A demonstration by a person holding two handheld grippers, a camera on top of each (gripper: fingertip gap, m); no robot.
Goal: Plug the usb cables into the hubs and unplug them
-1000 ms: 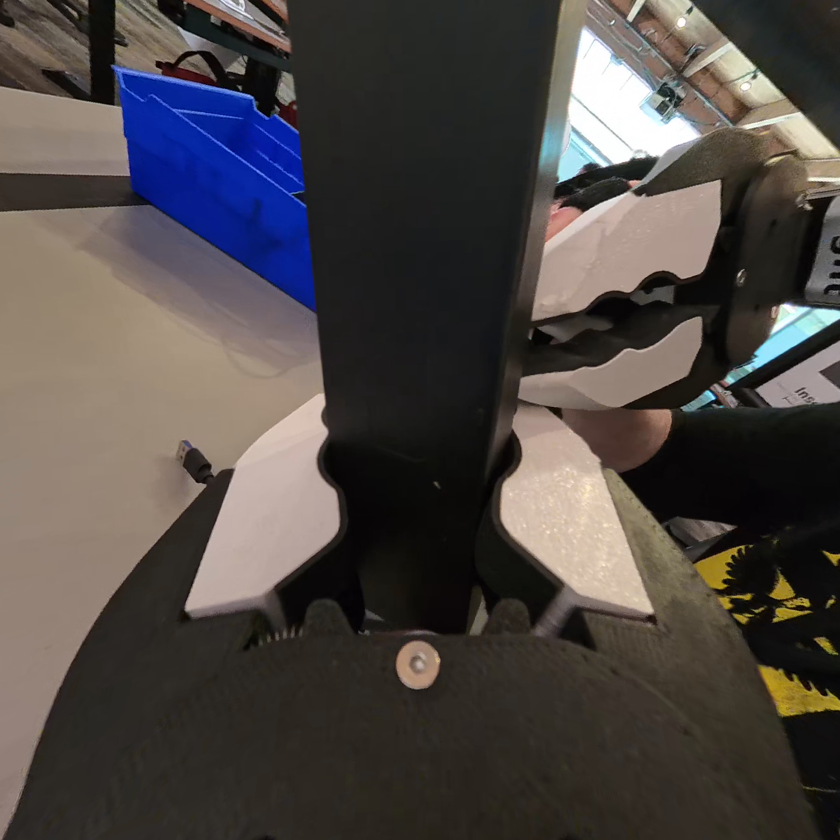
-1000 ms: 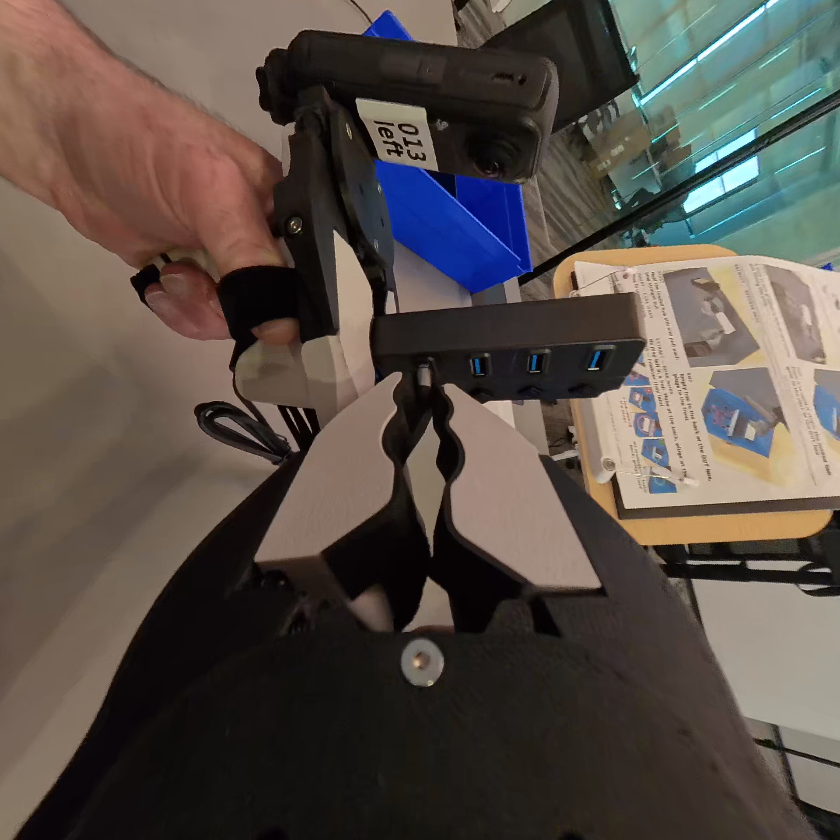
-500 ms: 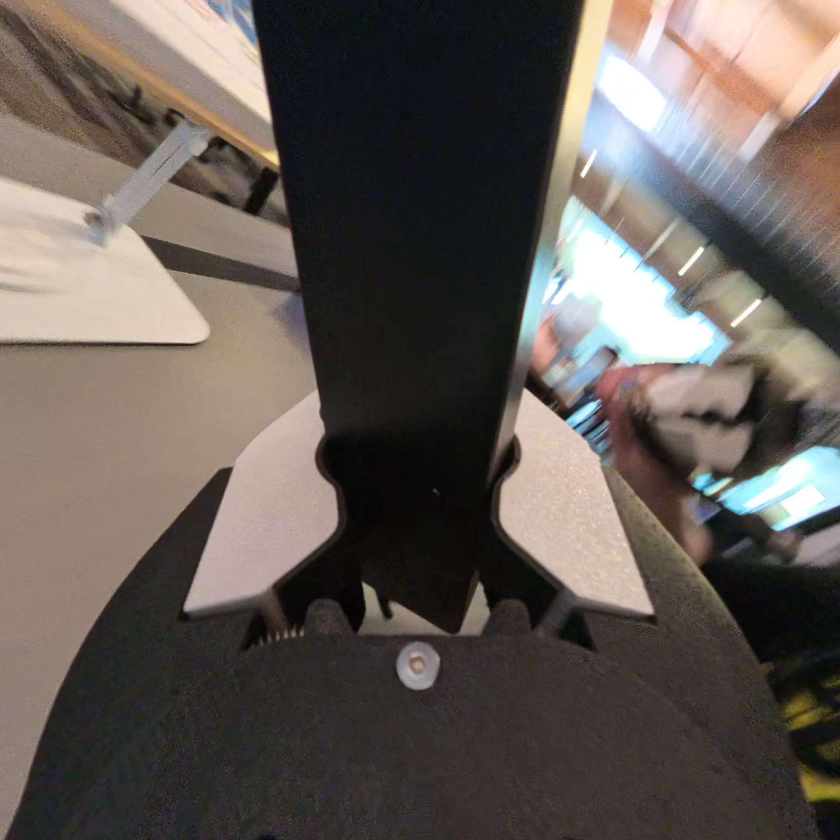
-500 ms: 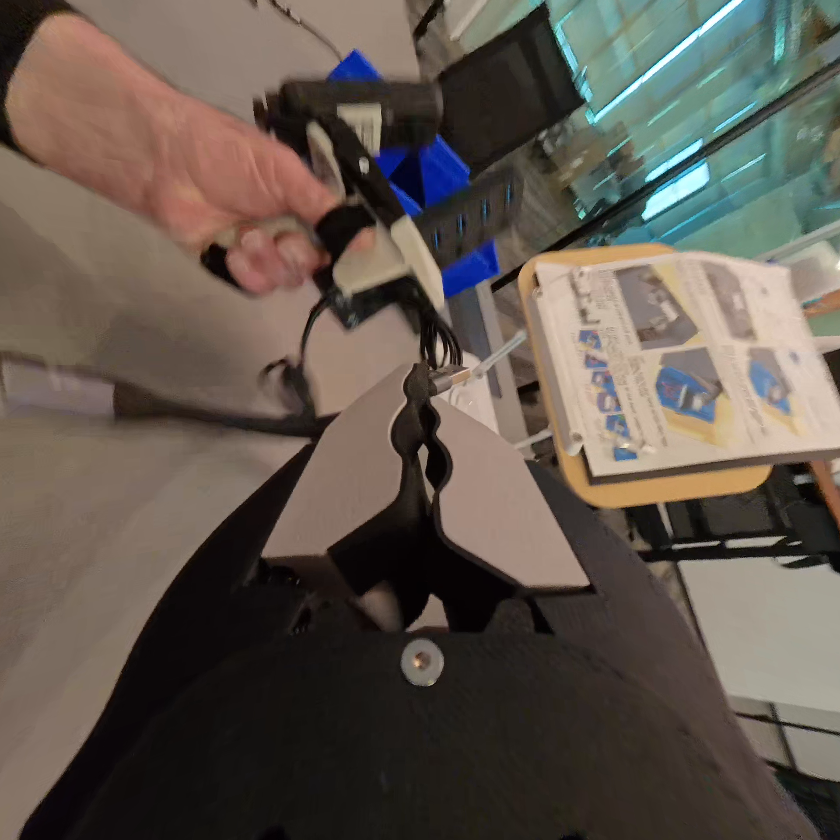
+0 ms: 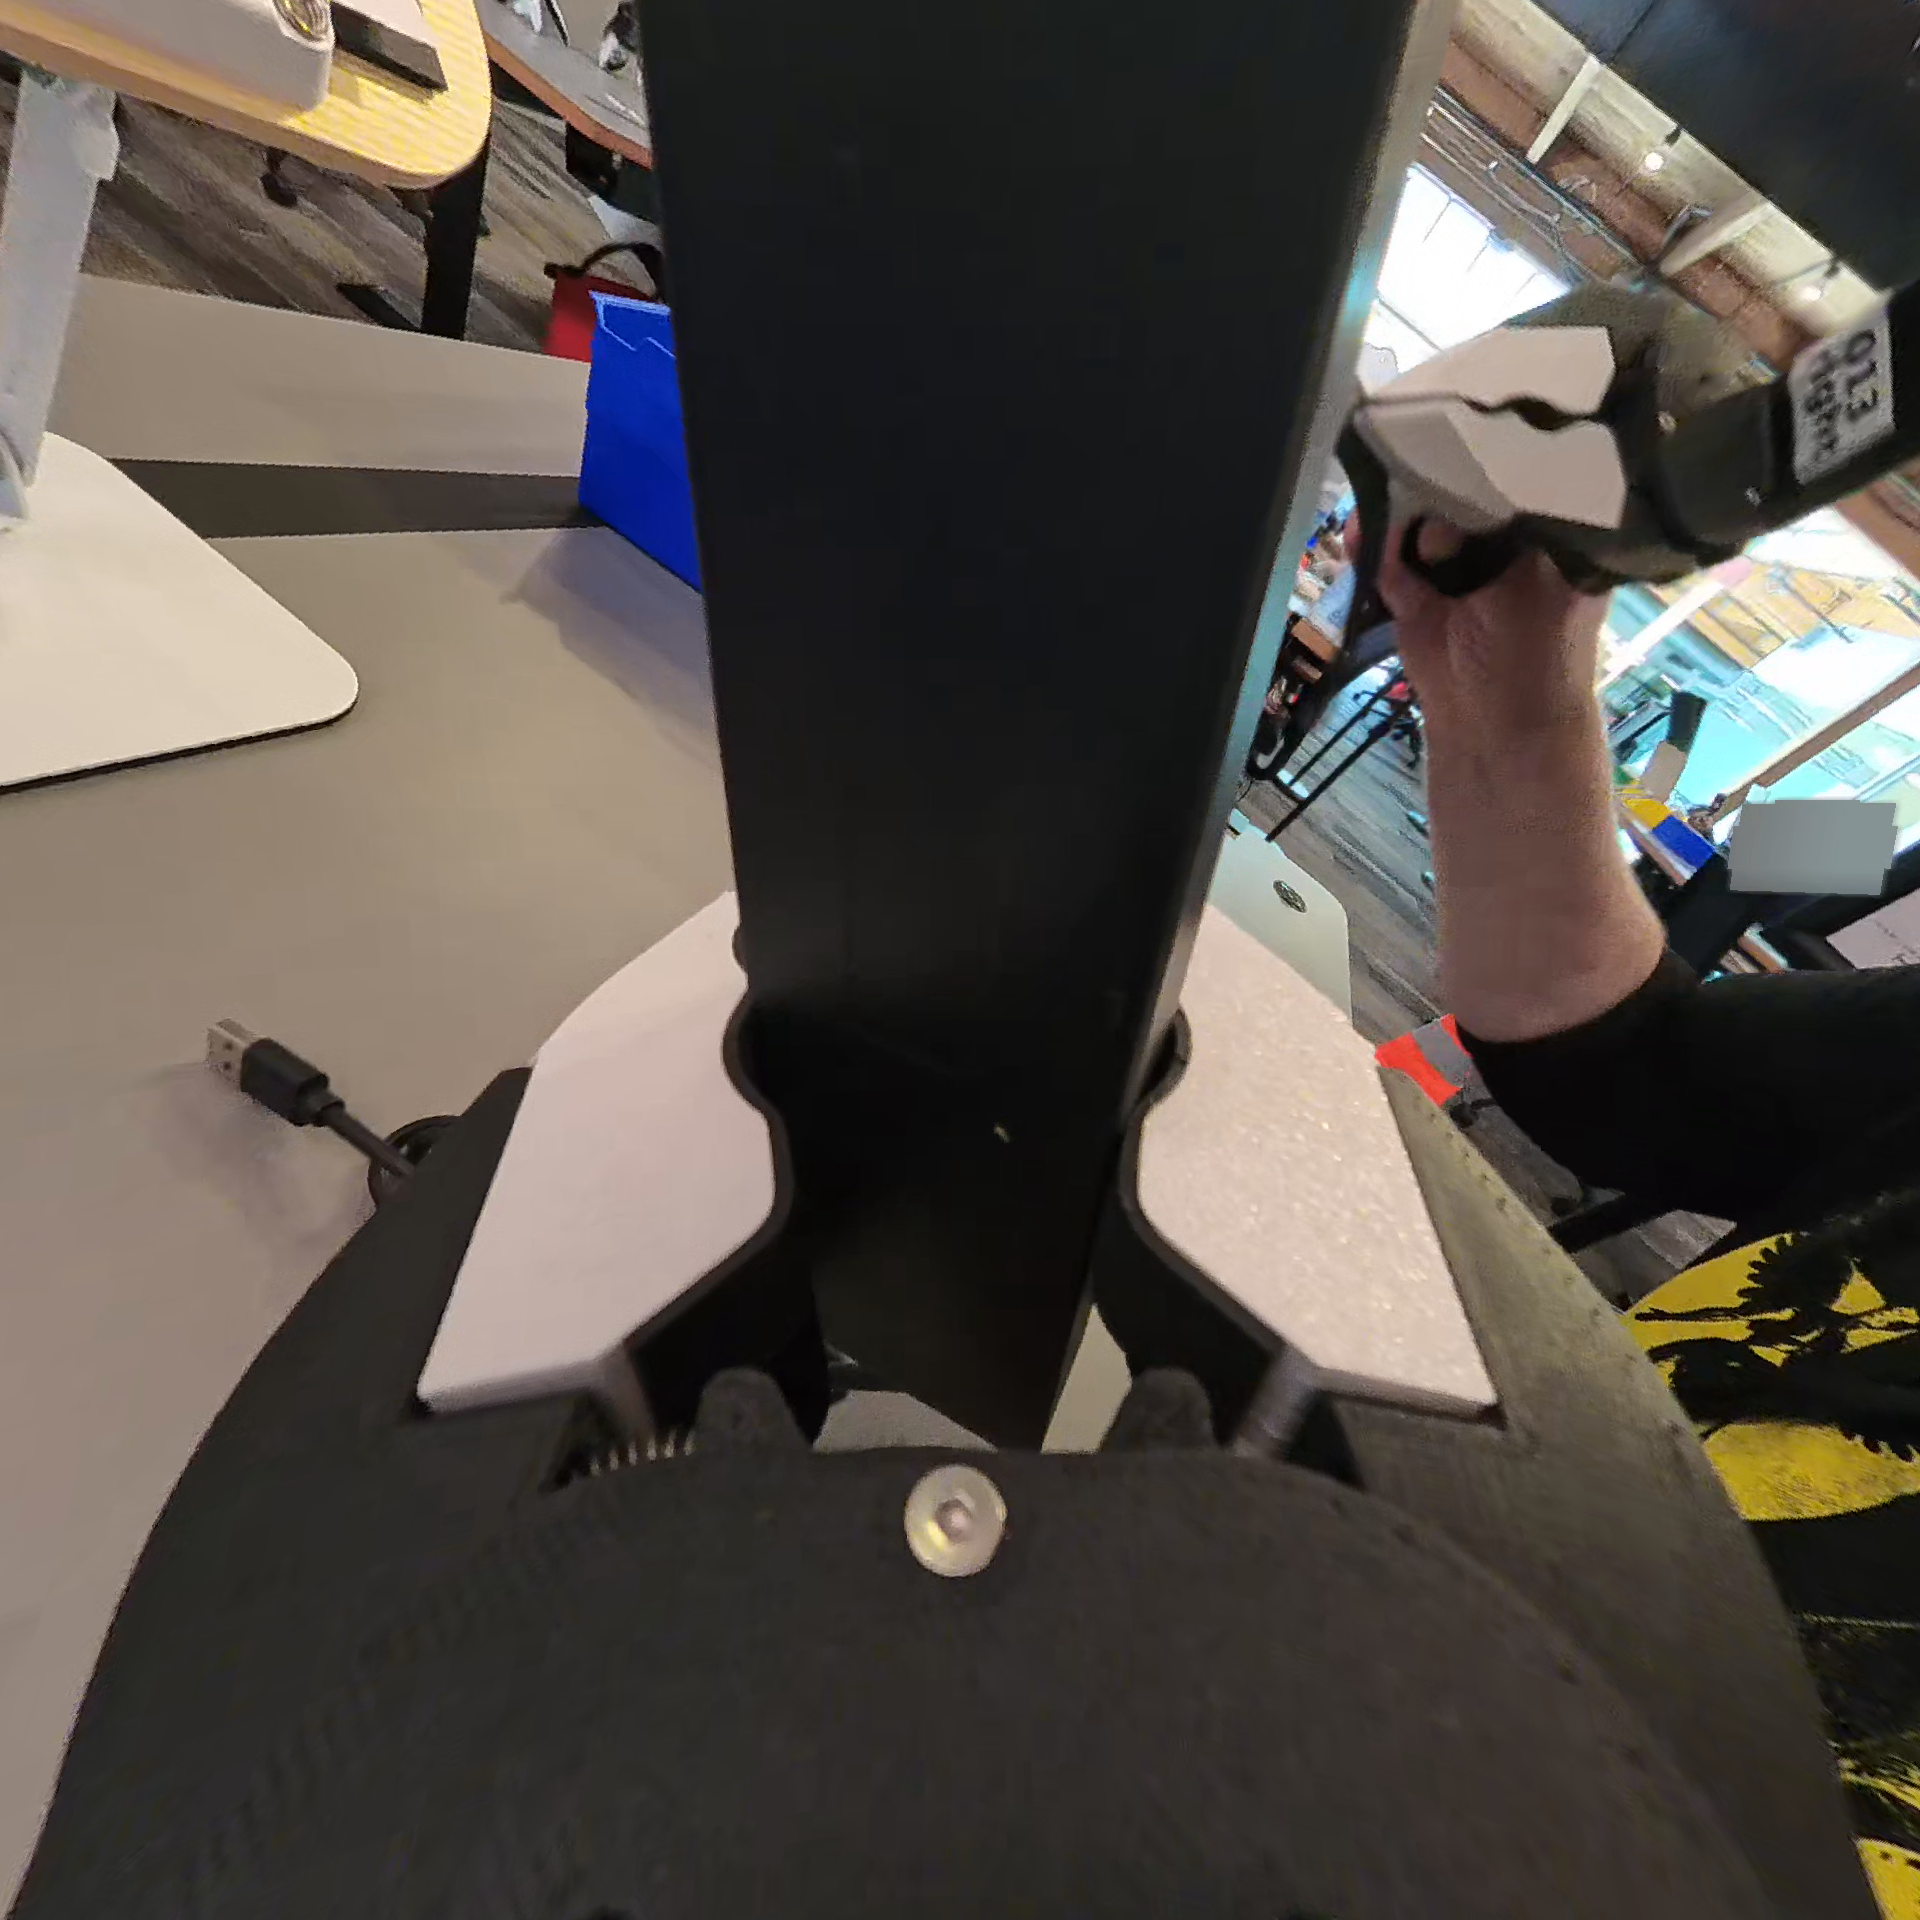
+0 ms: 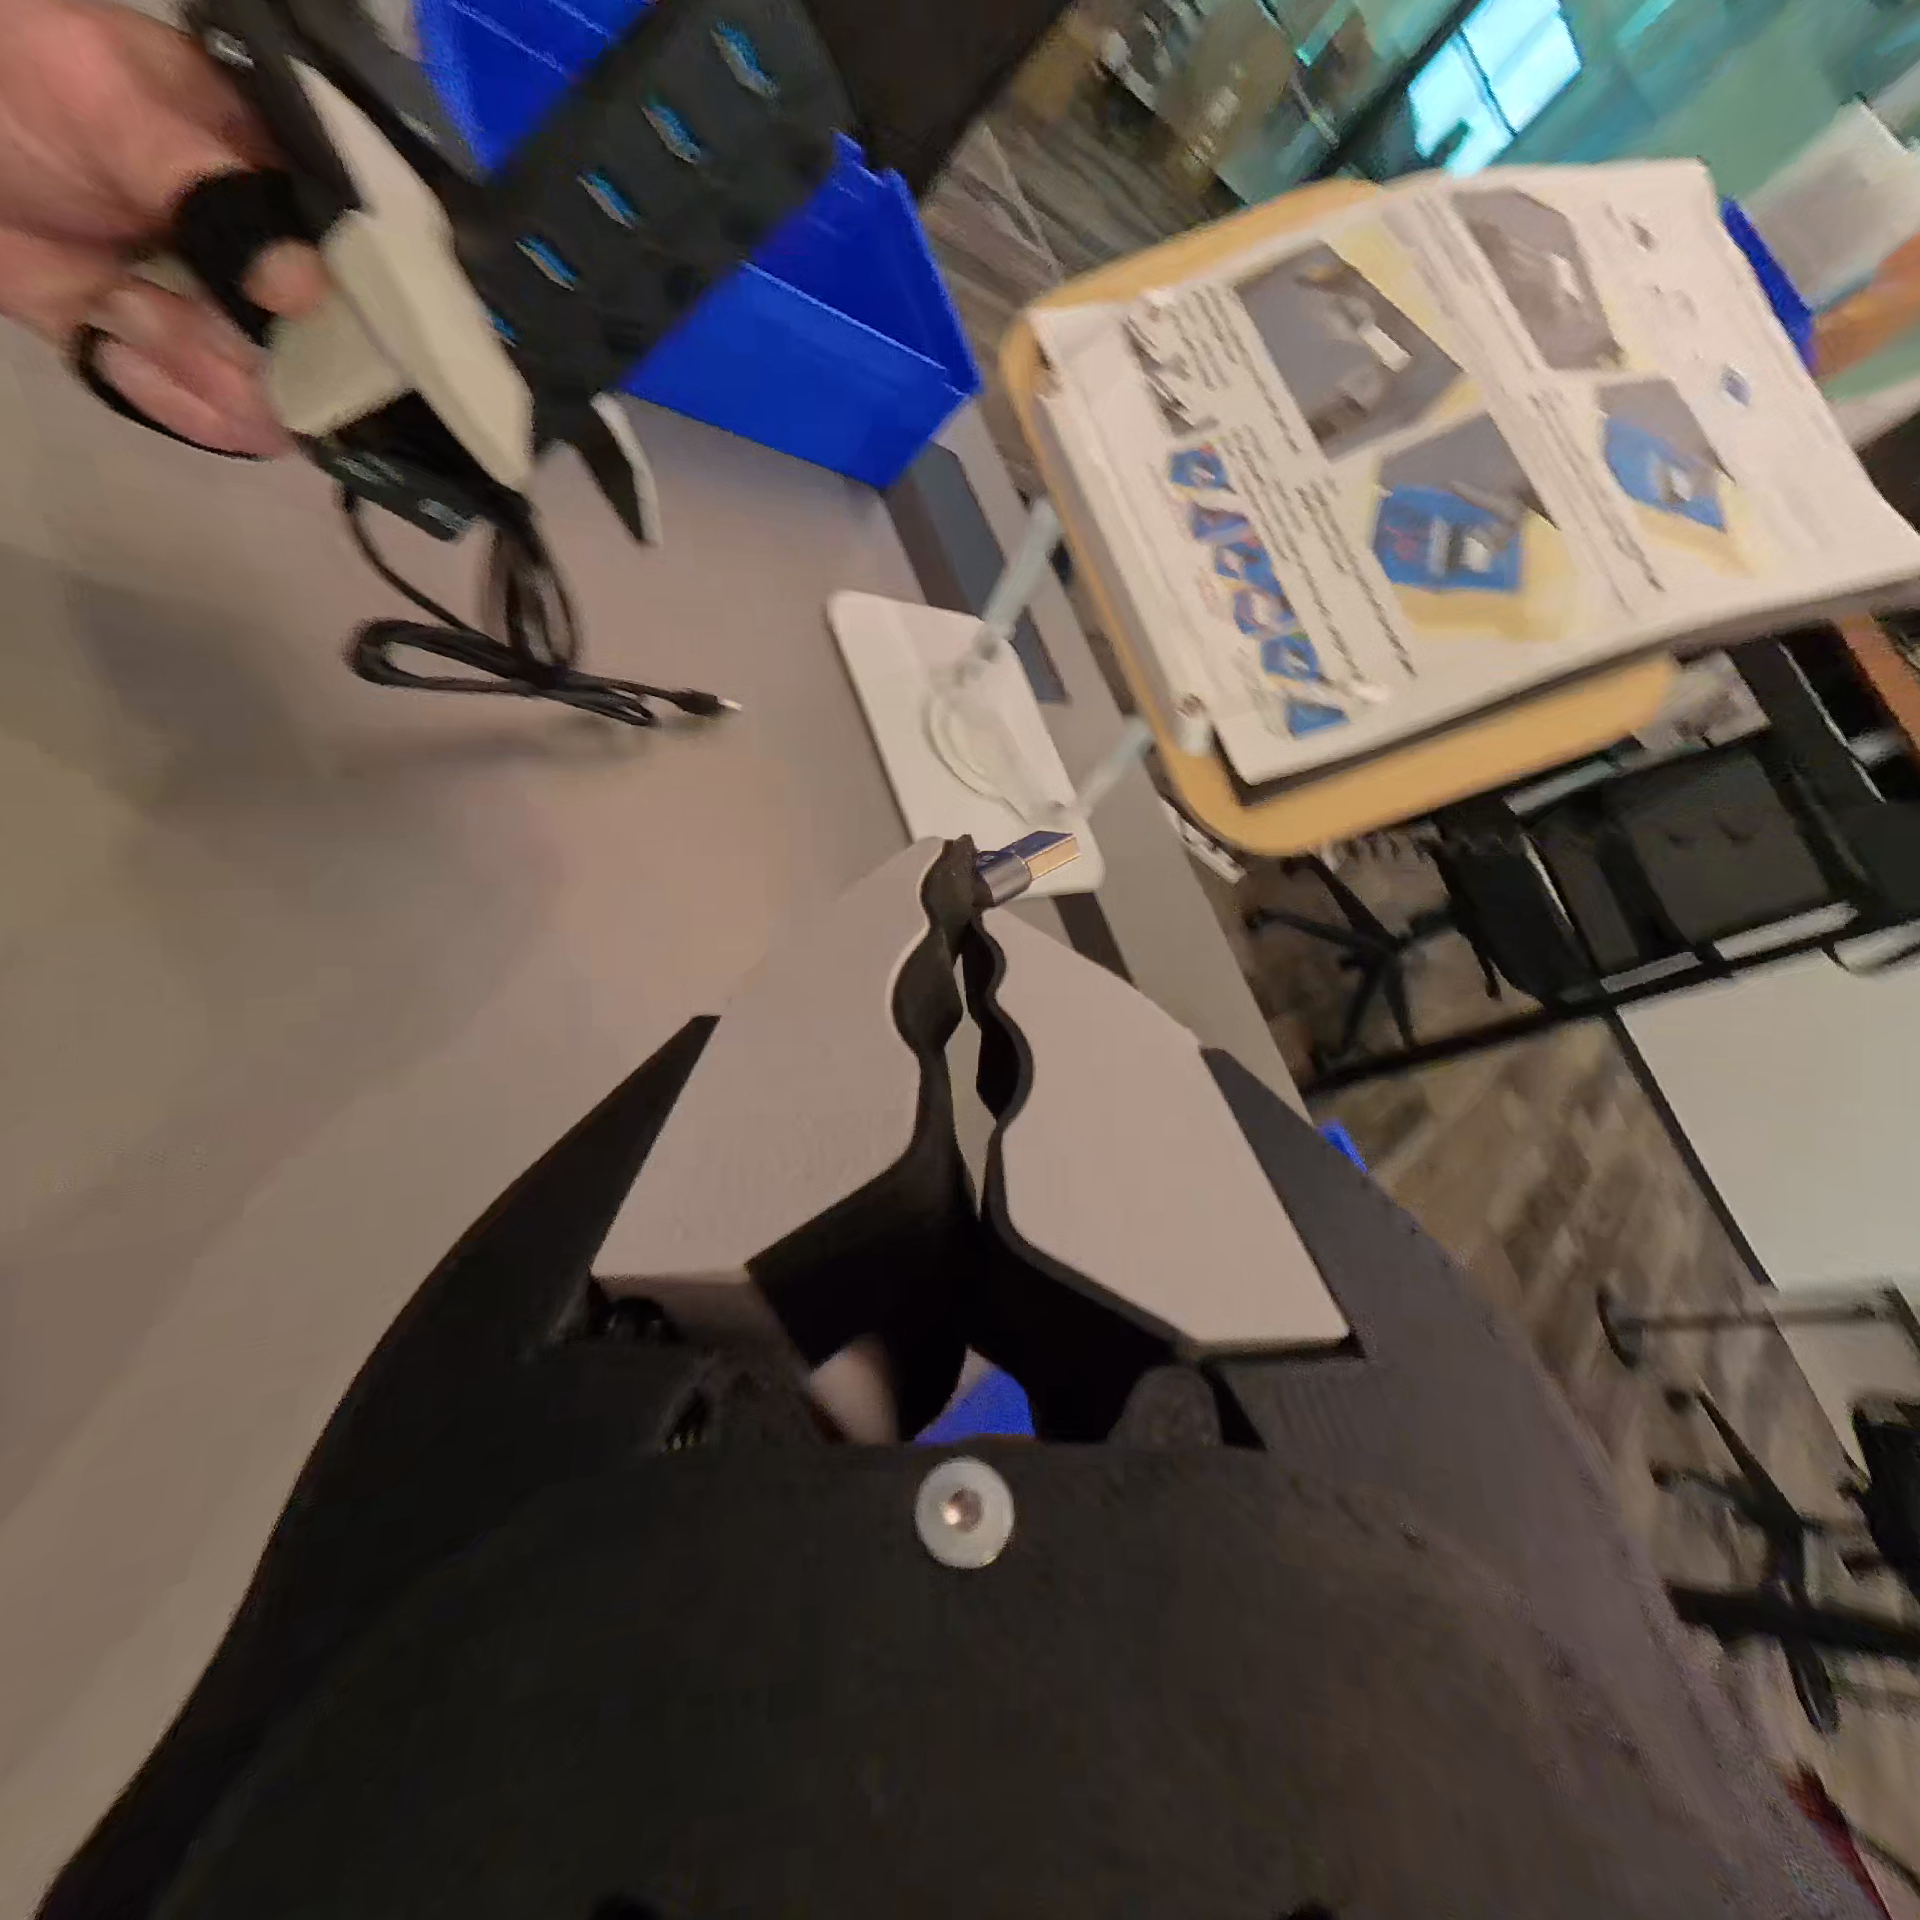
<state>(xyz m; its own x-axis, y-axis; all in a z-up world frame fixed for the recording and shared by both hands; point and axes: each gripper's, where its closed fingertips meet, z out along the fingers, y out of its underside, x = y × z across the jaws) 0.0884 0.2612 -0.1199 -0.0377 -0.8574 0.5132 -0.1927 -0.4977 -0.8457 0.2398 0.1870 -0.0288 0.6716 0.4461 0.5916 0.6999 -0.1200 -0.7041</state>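
USB plug, silver with a blue tongue, sits pinched at the tips of your right claw, clear of any port. Up and to its left, your left claw clamps one end of the black hub, whose blue ports face you, apparently empty. Below the hub, loose black cables lie on the grey table. This plug looks freshly unplugged; other cables likely remain.

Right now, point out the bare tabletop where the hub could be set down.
Free: grey table between the white stand base and the loose USB plug. Crowded: near the blue bin, where black cables lie below the held hub.
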